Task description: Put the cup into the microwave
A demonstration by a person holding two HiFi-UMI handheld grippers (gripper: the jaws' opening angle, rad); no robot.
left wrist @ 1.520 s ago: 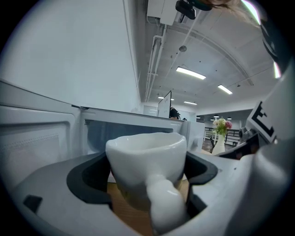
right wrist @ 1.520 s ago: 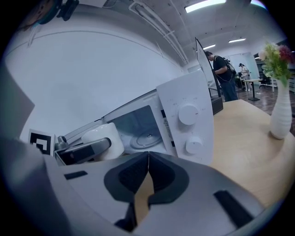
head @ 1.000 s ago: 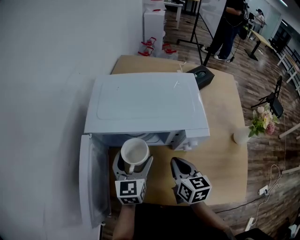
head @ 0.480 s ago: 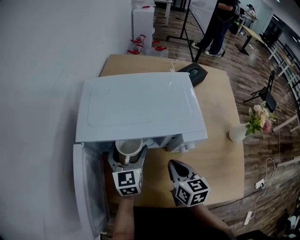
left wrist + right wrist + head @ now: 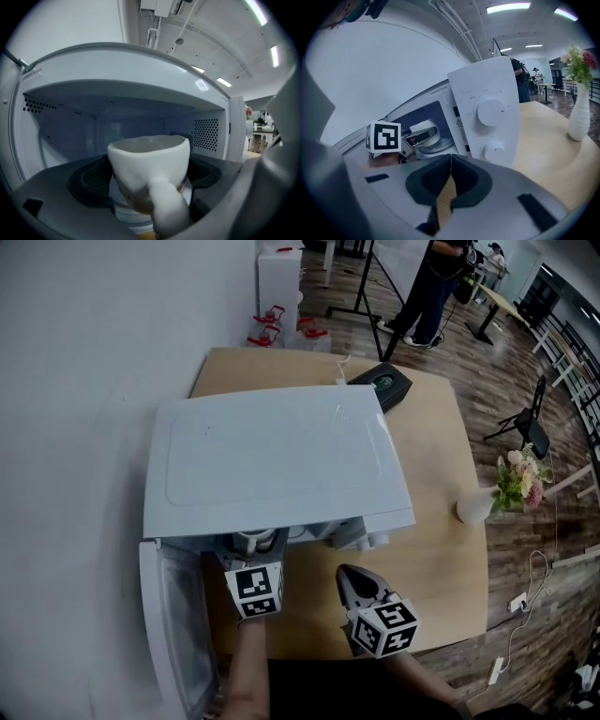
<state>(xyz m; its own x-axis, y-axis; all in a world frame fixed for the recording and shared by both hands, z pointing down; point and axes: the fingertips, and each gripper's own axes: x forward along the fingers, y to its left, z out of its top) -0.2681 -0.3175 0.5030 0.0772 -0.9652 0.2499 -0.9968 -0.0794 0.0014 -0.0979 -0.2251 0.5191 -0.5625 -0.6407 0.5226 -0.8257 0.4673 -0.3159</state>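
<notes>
The white cup [image 5: 149, 165], handle toward the camera, sits clamped between the jaws of the left gripper [image 5: 252, 549], just inside the cavity of the white microwave [image 5: 277, 465], above its turntable [image 5: 433, 147]. The door [image 5: 176, 634] hangs open at left. The person's left forearm [image 5: 246, 667] reaches straight in. The right gripper [image 5: 352, 579], jaws together and empty, hovers over the tabletop [image 5: 441, 465] in front of the two dials [image 5: 490, 111]. A small warning label beside them is too small to read. A vase [image 5: 473, 510] of flowers stands well to the right.
</notes>
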